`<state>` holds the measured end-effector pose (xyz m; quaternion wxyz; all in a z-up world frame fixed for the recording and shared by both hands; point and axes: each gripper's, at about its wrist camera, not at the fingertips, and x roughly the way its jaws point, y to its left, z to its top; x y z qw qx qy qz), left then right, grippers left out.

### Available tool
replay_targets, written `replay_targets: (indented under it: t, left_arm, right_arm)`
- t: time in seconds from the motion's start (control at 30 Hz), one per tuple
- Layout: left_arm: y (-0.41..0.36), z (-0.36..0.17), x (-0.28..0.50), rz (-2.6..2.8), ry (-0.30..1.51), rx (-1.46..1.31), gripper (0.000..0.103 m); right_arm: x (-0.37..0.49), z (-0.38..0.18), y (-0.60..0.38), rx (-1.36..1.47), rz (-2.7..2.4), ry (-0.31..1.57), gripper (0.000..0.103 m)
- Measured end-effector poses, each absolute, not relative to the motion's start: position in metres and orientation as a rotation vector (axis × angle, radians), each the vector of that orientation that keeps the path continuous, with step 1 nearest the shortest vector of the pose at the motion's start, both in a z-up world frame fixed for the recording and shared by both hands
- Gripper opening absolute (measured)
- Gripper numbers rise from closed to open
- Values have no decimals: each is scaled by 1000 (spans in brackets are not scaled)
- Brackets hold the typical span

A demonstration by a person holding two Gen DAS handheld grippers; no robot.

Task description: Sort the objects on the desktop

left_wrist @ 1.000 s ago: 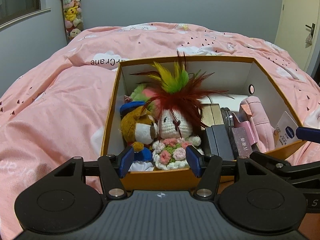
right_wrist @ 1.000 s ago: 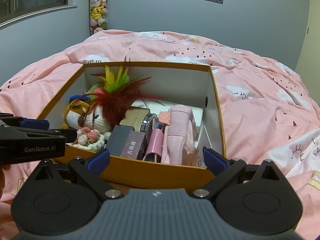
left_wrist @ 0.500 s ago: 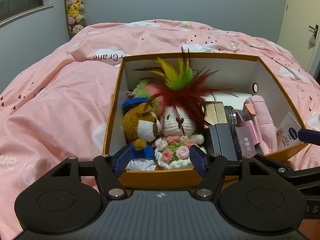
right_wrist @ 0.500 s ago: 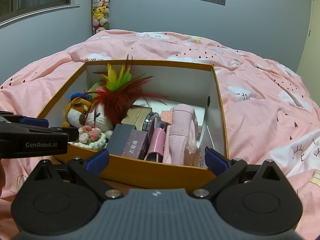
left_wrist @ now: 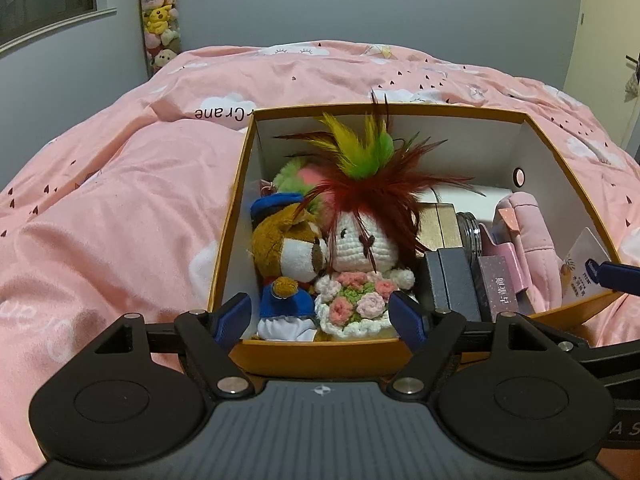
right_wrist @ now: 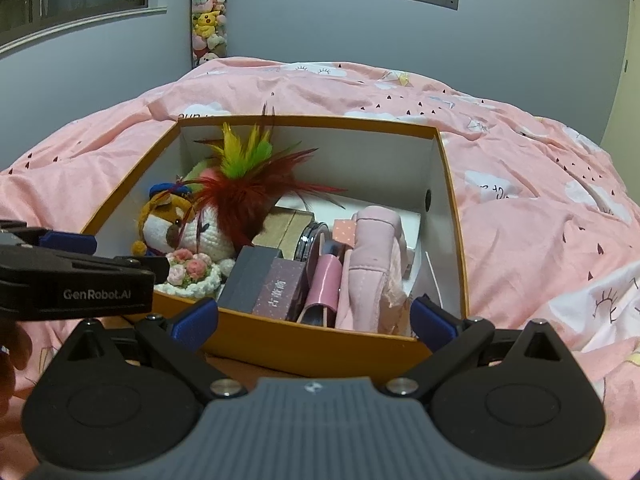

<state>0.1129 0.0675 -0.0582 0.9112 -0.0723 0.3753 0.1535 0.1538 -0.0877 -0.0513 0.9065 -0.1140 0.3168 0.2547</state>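
Note:
An orange box (left_wrist: 320, 352) (right_wrist: 312, 348) with white inner walls stands on a pink bed. It holds a brown plush bear in blue (left_wrist: 286, 254) (right_wrist: 160, 220), a crocheted white doll with flowers (left_wrist: 362, 248) (right_wrist: 200, 260), a red, yellow and green feather toy (left_wrist: 368, 168) (right_wrist: 248, 168), dark boxes (left_wrist: 452, 280) (right_wrist: 256, 276), a pink pouch (left_wrist: 528, 232) (right_wrist: 372, 264) and a white card (left_wrist: 584, 268). My left gripper (left_wrist: 322, 316) is open and empty at the box's near wall, in front of the plush toys. My right gripper (right_wrist: 314, 320) is open and empty at the near wall, in front of the dark boxes and pouch.
The pink duvet (left_wrist: 112, 220) (right_wrist: 540, 220) surrounds the box. A tall column of plush toys (left_wrist: 160, 20) (right_wrist: 208, 20) stands in the far corner by the grey wall. The left gripper's body (right_wrist: 72, 276) shows at the left of the right wrist view.
Both grippers have opened wider and shifted slightly at the box's near wall. Nothing in the box has moved.

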Motion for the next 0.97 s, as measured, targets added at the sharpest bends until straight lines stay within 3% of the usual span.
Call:
replay_targets:
  t: [0.1, 0.17, 0.97]
  left_arm:
    - [66, -58, 112, 318, 768, -133, 89]
    - [65, -58, 112, 327, 764, -125, 99]
    - [66, -58, 111, 326, 754, -126, 99]
  right_arm:
    - [155, -50, -91, -197, 552, 657, 102]
    - [156, -50, -93, -168, 560, 657, 102]
    - [157, -52, -95, -135, 553, 654, 102]
